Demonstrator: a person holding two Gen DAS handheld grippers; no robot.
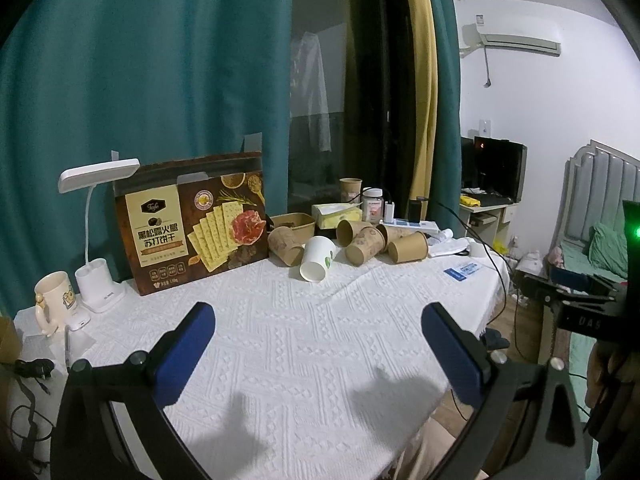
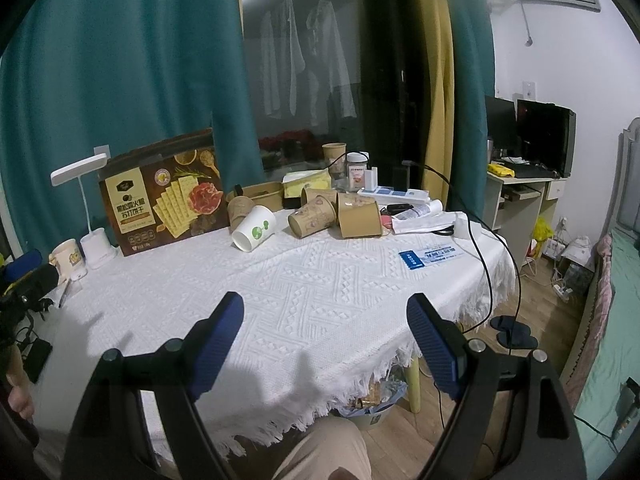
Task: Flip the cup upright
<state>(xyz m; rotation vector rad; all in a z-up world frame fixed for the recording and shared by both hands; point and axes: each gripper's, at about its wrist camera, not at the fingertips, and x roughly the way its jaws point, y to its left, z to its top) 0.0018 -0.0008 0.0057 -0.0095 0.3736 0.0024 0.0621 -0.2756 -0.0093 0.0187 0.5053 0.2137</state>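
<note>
A white paper cup [image 1: 318,259] with a green print lies on its side at the far part of the table, mouth toward me; it also shows in the right wrist view [image 2: 254,228]. Several brown paper cups [image 1: 407,247] lie tipped beside it, also in the right wrist view [image 2: 358,219]. My left gripper [image 1: 318,314] is open and empty above the white tablecloth [image 1: 304,344], well short of the cups. My right gripper [image 2: 325,306] is open and empty near the table's front edge.
A cracker box [image 1: 192,220] stands at the back left beside a white desk lamp [image 1: 96,236] and a mug [image 1: 54,300]. A blue card [image 2: 426,257] lies at the right. A black cable [image 2: 486,264] hangs over the right edge. Jars and a power strip [image 2: 394,196] stand behind the cups.
</note>
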